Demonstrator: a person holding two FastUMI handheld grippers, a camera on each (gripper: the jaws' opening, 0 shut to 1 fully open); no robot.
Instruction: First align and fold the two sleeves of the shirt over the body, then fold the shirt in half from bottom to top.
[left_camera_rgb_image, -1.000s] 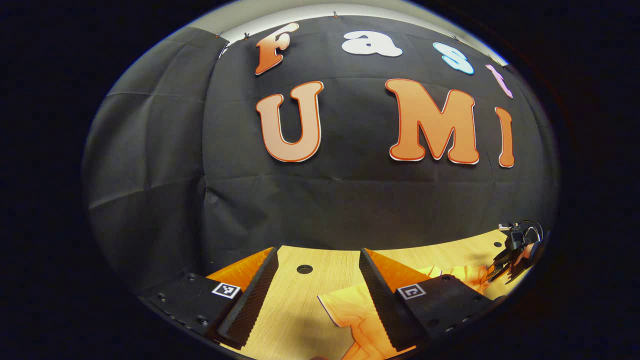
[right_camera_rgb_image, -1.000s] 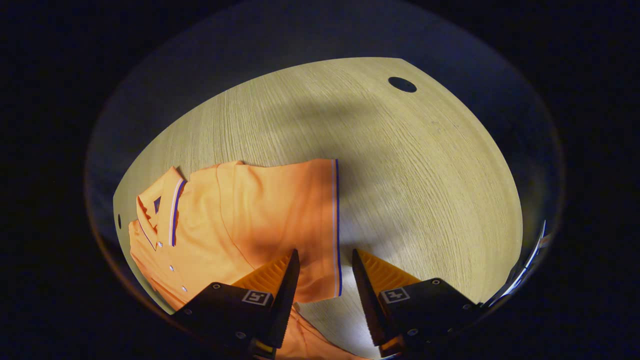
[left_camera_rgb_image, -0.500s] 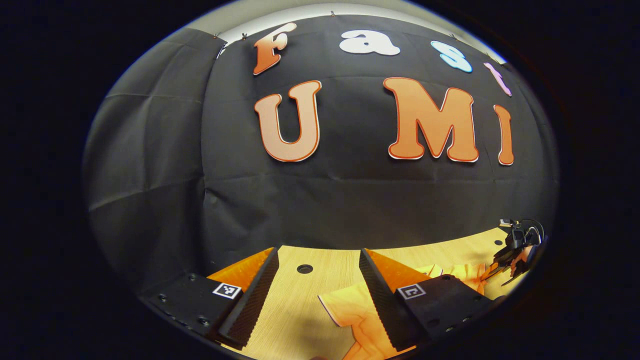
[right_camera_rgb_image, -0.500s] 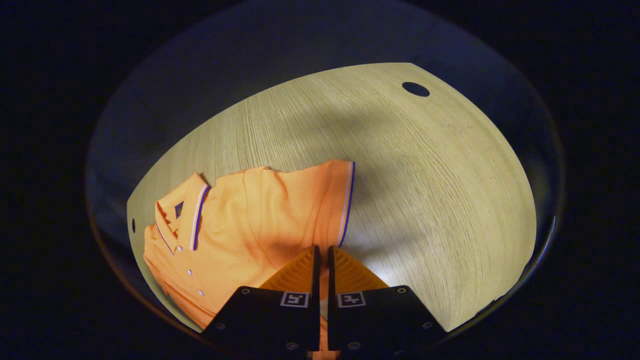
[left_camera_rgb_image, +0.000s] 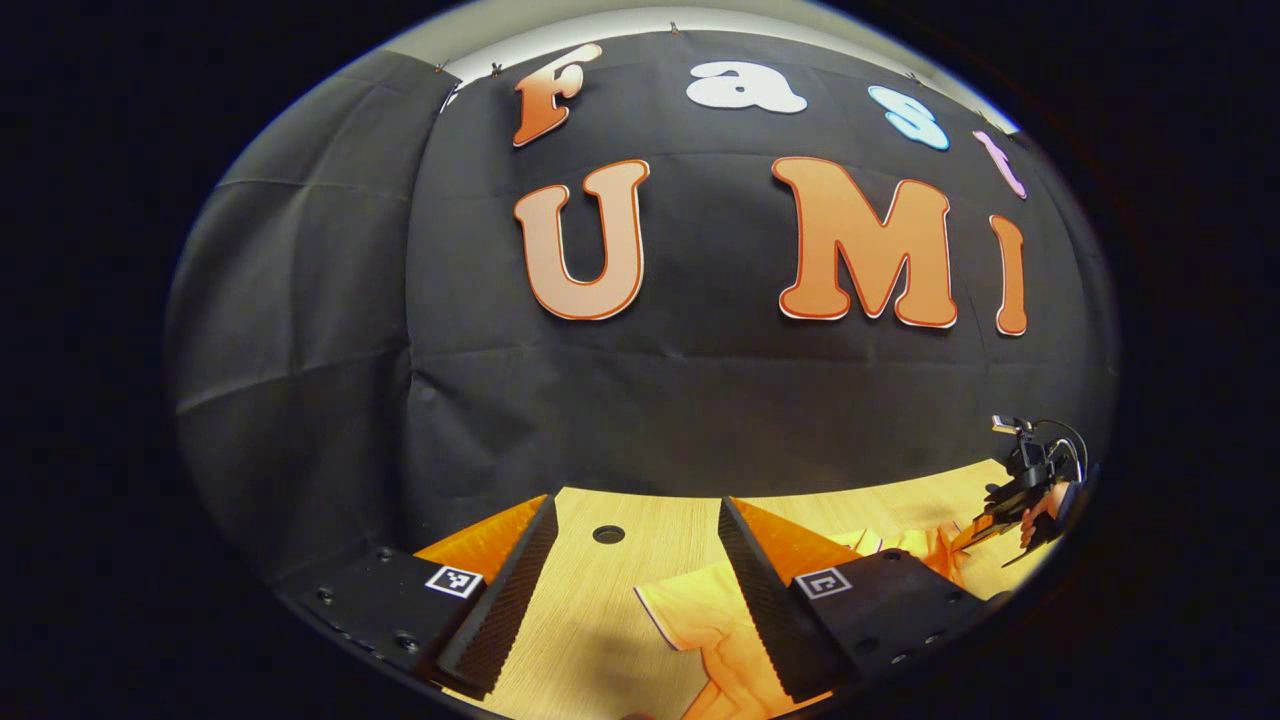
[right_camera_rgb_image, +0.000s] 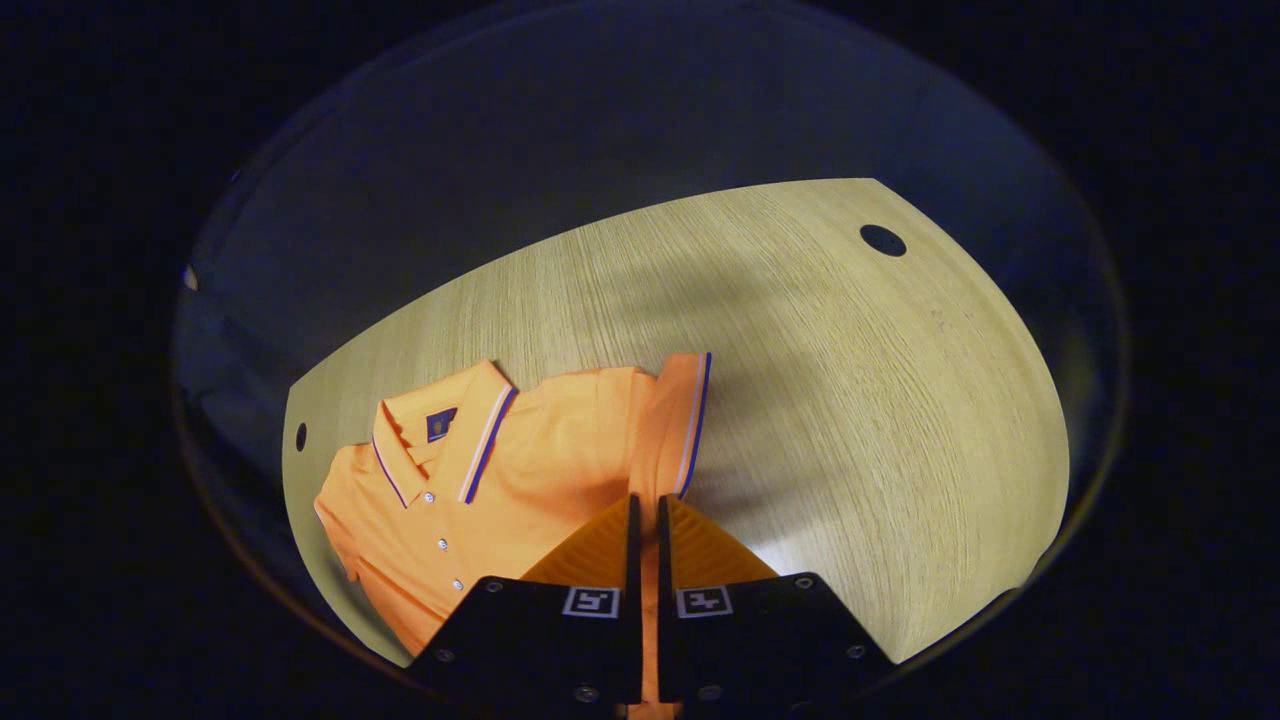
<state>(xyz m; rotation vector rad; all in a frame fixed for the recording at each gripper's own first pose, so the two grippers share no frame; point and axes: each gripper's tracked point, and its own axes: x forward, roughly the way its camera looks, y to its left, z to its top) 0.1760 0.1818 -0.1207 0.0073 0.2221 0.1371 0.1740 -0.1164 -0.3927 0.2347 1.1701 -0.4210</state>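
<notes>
- Wooden table (right_camera_rgb_image: 850, 400) with small round holes carried the job, backed by the booth's black cloth wall (left_camera_rgb_image: 700, 400).
- Nearest in the right gripper view, the right gripper (right_camera_rgb_image: 646, 515) had its fingers pressed together with a thin strip of orange fabric between them, gripping the near part of the sleeve (right_camera_rgb_image: 680, 420).
- Just beyond, that sleeve with its striped cuff stood bunched up against the shirt (right_camera_rgb_image: 480, 500), which lay face up on the table, collar (right_camera_rgb_image: 440, 440) and button placket showing.
- In the left gripper view, the left gripper (left_camera_rgb_image: 632, 540) hovered low over the table with its fingers wide apart and nothing between them; the other sleeve (left_camera_rgb_image: 690, 615) lay just beside its right finger.
- Farther off in that view, the right gripper appeared at the table's far side, tilted over the fabric.
- By my judgement the first step, sleeve folding, was in hand: the next move called for carrying the gripped sleeve across the body and laying it flat, while the left gripper had yet to take its sleeve.
</notes>
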